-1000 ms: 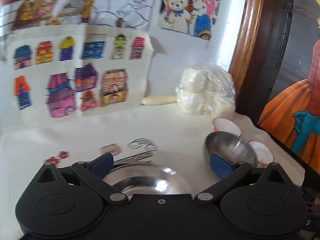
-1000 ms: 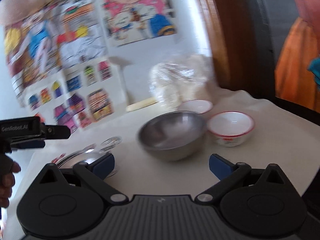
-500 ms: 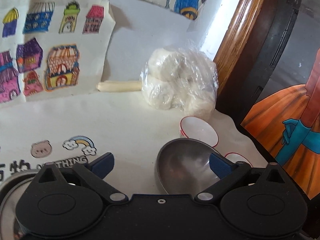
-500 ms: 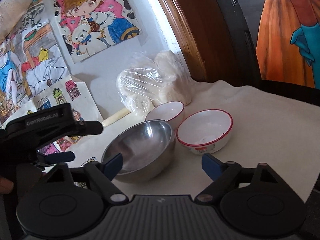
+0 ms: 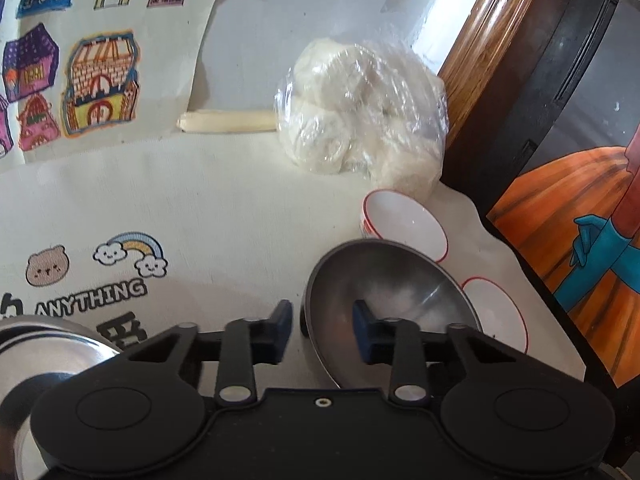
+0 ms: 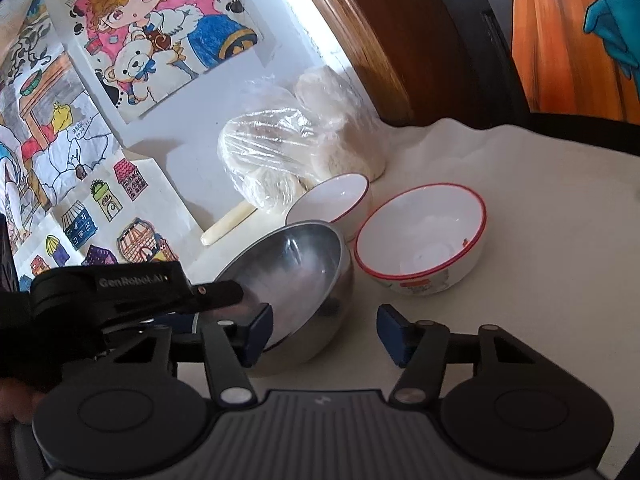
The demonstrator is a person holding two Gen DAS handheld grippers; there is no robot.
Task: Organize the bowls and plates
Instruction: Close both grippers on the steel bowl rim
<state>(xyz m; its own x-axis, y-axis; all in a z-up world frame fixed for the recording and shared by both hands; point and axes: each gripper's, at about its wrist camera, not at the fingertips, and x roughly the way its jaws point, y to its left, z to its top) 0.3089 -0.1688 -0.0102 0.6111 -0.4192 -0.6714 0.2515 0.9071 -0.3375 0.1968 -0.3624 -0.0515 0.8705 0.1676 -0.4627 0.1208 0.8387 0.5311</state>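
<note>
Against a wall of children's drawings, the worktop (image 5: 240,208) carried a steel bowl (image 5: 384,292). The left tongs (image 5: 319,330) had just been closing astride its near rim, not yet pinching; the right tongs (image 6: 324,330), also closing, were empty beside it. Next, I judged: clamp, lift, nest it.

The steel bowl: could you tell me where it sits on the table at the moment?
The steel bowl sits tilted on the cream cloth, left of the larger red-rimmed bowl and before the smaller one, its near rim between the left gripper's jaws.
</note>
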